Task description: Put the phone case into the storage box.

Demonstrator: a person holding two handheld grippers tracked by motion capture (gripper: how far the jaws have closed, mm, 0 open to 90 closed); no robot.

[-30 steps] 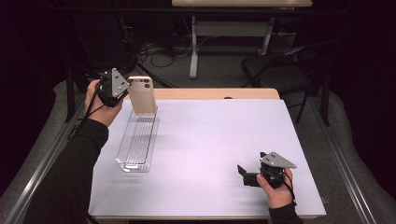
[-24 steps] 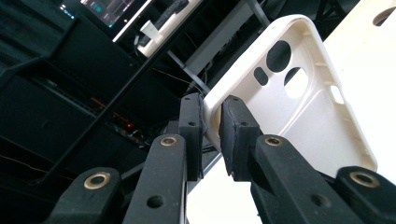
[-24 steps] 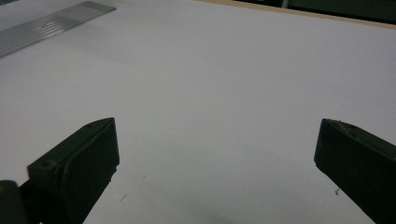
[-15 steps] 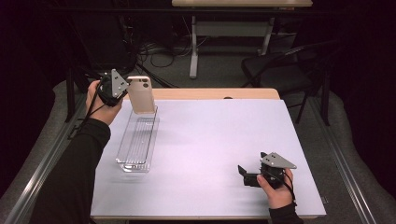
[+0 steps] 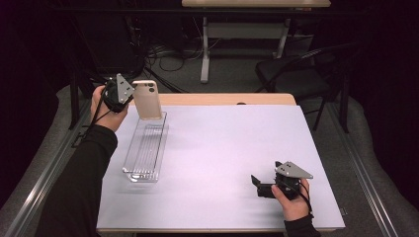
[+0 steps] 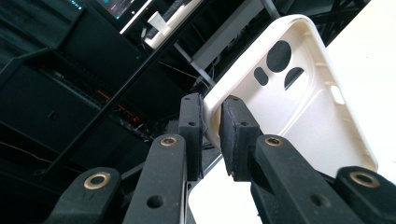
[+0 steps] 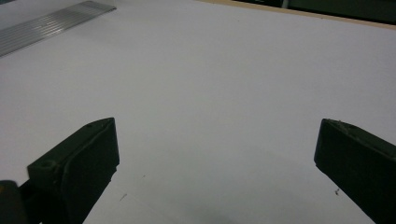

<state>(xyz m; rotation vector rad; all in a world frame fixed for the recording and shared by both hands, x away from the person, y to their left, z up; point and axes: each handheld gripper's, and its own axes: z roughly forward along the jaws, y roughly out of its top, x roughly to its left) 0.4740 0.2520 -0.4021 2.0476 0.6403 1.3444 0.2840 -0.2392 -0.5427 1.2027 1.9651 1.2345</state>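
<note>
The high view looks forward and down over the whole table (image 5: 222, 148). Each gripper view sits close behind its jaws; the right one shares the tray (image 7: 51, 21) (image 5: 146, 148).

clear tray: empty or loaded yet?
Empty. The clear tray shows only its ribbed floor; the phone case is upright over its far end, pinched at one edge by the left gripper.
</note>
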